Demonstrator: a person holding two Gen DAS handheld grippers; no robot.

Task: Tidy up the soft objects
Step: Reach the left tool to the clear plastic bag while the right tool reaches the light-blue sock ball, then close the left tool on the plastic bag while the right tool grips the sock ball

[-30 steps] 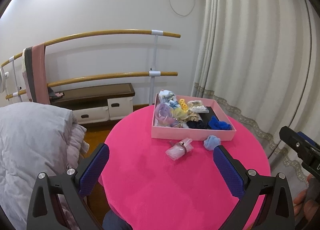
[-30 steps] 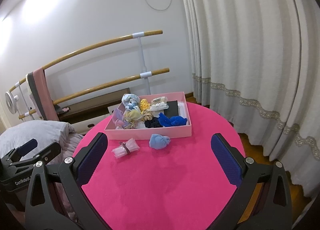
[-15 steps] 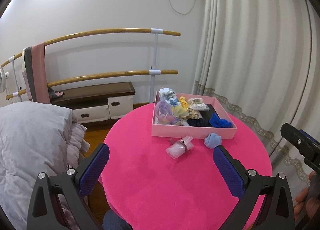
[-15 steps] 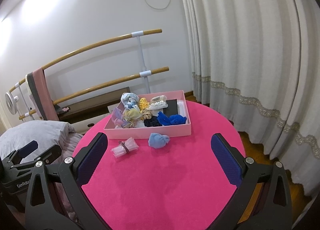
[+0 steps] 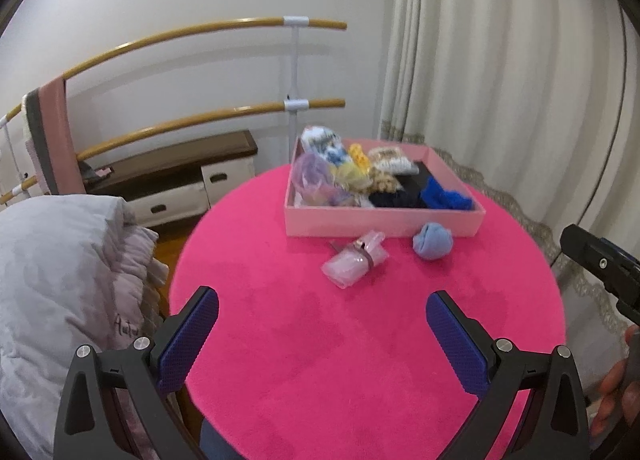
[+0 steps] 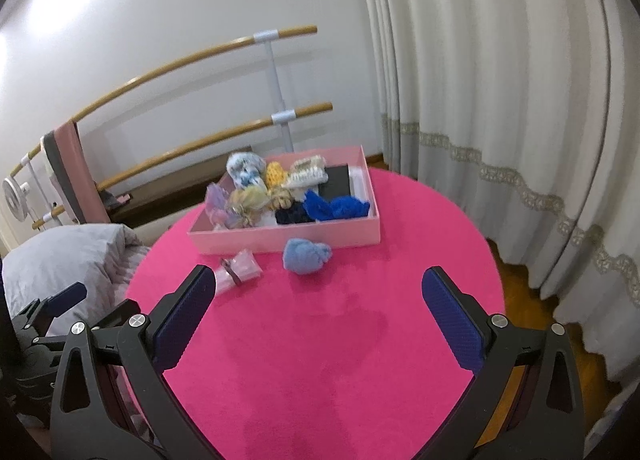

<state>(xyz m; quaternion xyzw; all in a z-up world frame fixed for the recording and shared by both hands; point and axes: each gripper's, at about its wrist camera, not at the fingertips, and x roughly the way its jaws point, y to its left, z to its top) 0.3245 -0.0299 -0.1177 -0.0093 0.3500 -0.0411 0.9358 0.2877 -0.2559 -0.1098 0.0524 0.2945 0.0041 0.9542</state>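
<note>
— What can't we make out here?

— The small soft things heaped in the pink box (image 5: 384,221) are blurred; we can't tell them apart, and its near wall hides their lower parts.

— And at the edges?

— The right gripper (image 5: 600,268) is cut off by the left wrist view's border, its jaws unseen. The left fingertip (image 6: 188,308) covers part of the clear pouch (image 6: 240,270).
</note>
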